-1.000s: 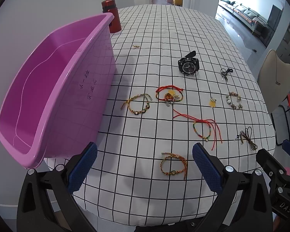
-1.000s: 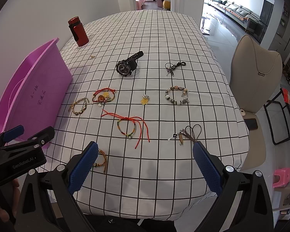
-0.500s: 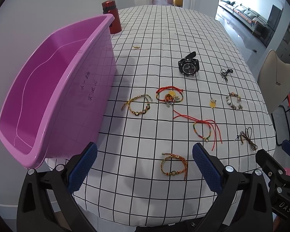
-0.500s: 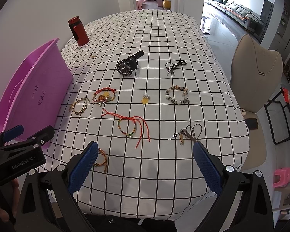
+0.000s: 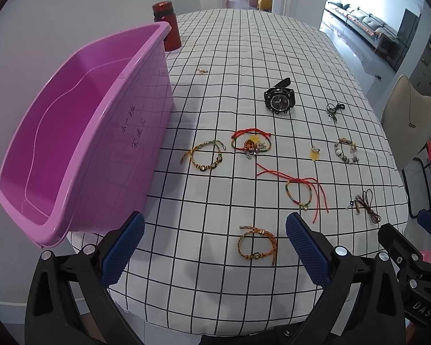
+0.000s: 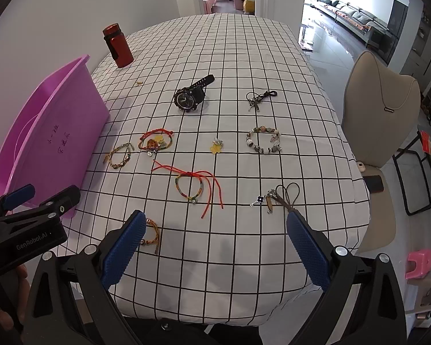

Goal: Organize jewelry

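Note:
Several pieces of jewelry lie on a checked tablecloth (image 5: pixel 230 43): a gold braided bracelet (image 5: pixel 257 244), a rainbow bracelet with red cords (image 5: pixel 298 194), a red cord bracelet with charms (image 5: pixel 251 143), a green-gold bracelet (image 5: pixel 207 158), a black watch (image 5: pixel 278 102), a beaded bracelet (image 6: pixel 263 143) and a key charm (image 6: pixel 275 197). An empty pink tub (image 5: pixel 71 126) stands at the left. My left gripper (image 5: pixel 215 247) hovers open just before the gold bracelet. Open too, my right gripper (image 6: pixel 215 247) hangs over the table's near edge, empty.
A red bottle (image 6: pixel 117 46) stands at the far left behind the tub (image 6: pixel 48 132). A beige chair (image 6: pixel 382 120) sits at the table's right side, with a pink stool (image 6: pixel 419 261) on the floor. A yellow pendant (image 6: pixel 216 146) and dark keyring (image 6: pixel 258 99) also lie on the cloth.
The left wrist view has shifted very slightly, the tub edging a little to the right. Both grippers stay open and no jewelry has moved.

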The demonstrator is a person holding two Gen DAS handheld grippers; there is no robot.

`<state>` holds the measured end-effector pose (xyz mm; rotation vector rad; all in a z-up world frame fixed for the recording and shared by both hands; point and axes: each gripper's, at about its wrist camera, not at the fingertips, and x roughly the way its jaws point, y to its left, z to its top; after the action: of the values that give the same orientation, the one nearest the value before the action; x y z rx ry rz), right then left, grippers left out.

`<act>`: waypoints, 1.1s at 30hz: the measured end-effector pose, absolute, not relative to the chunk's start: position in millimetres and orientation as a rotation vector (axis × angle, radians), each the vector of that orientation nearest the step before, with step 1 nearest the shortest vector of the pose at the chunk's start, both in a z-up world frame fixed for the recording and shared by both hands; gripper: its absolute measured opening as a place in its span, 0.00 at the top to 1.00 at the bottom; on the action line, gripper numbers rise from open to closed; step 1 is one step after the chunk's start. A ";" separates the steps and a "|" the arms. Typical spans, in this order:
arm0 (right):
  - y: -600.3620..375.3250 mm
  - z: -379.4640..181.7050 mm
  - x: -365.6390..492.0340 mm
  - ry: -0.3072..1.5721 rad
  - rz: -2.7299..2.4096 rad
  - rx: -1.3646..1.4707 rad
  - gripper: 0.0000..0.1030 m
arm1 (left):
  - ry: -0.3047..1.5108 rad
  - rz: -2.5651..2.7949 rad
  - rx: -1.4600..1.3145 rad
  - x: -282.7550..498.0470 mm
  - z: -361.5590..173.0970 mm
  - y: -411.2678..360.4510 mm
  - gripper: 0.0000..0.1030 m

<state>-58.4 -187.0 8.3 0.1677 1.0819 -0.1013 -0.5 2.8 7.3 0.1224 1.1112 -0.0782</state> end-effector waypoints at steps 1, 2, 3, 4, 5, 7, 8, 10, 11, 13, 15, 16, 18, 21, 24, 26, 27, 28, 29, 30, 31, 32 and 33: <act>-184.8 7.2 -59.7 1.081 -0.102 0.167 0.09 | 1.110 -0.078 0.122 -0.6 7.6 2.5 0.06; -184.4 7.5 -60.4 1.080 -0.102 0.166 0.09 | 1.109 -0.078 0.122 -1.6 7.7 2.0 0.06; -184.5 6.6 -62.5 1.079 -0.102 0.166 0.09 | 1.108 -0.078 0.123 -1.7 7.6 1.6 0.06; -184.1 6.7 -63.6 1.078 -0.103 0.167 0.09 | 1.109 -0.078 0.123 -1.8 7.4 1.9 0.06; -187.5 8.0 -62.0 1.079 -0.101 0.168 0.09 | 1.108 -0.078 0.123 -2.1 7.6 1.5 0.06; -188.6 7.9 -63.2 1.080 -0.102 0.170 0.09 | 1.105 -0.078 0.125 -3.4 8.1 0.1 0.06; -189.5 8.0 -63.5 1.080 -0.103 0.171 0.09 | 1.104 -0.078 0.125 -3.2 8.4 -0.3 0.06; -190.4 8.0 -64.1 1.080 -0.104 0.174 0.09 | 1.102 -0.077 0.125 -5.3 8.7 -0.8 0.06; -190.7 7.8 -64.3 1.080 -0.105 0.175 0.09 | 1.102 -0.077 0.124 -5.3 8.7 -0.9 0.06; -190.9 7.8 -64.4 1.080 -0.106 0.176 0.09 | 1.103 -0.078 0.125 -5.4 8.7 -0.9 0.06; -190.5 7.6 -64.8 1.080 -0.105 0.176 0.09 | 1.103 -0.078 0.125 -5.5 8.9 -1.2 0.06; -190.3 7.6 -64.7 1.080 -0.106 0.176 0.09 | 1.102 -0.079 0.126 -5.6 9.0 -1.4 0.06; -190.2 7.3 -65.0 1.081 -0.106 0.178 0.09 | 1.101 -0.079 0.127 -6.9 8.5 -2.8 0.06; -191.3 7.4 -65.4 1.080 -0.105 0.178 0.09 | 1.100 -0.078 0.127 -7.7 8.6 -3.5 0.06; -191.1 7.1 -65.7 1.081 -0.106 0.179 0.09 | 1.101 -0.077 0.126 -8.2 8.6 -3.5 0.06; -191.0 7.3 -65.8 1.081 -0.106 0.180 0.09 | 1.100 -0.078 0.127 -8.5 8.8 -3.7 0.06; -190.9 7.5 -65.8 1.080 -0.105 0.179 0.09 | 1.100 -0.077 0.126 -8.3 8.8 -3.5 0.06; -190.7 7.3 -65.8 1.080 -0.105 0.178 0.09 | 1.100 -0.077 0.126 -8.1 8.6 -3.4 0.06; -190.5 7.3 -65.7 1.079 -0.105 0.178 0.09 | 1.100 -0.077 0.126 -8.2 8.7 -3.4 0.06; -190.4 7.3 -65.5 1.079 -0.105 0.177 0.09 | 1.100 -0.077 0.126 -8.2 8.7 -3.5 0.06; -190.2 7.3 -65.6 1.080 -0.105 0.178 0.09 | 1.100 -0.077 0.126 -8.3 8.8 -3.5 0.06; -190.0 7.2 -65.7 1.080 -0.106 0.178 0.09 | 1.100 -0.077 0.126 -8.1 8.7 -3.4 0.06; -190.0 7.3 -65.6 1.080 -0.106 0.179 0.09 | 1.101 -0.077 0.126 -8.1 8.7 -3.5 0.06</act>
<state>-65.6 -190.0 7.3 0.1787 1.0797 -0.1060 -8.1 -3.5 8.7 0.1257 1.1006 -0.0773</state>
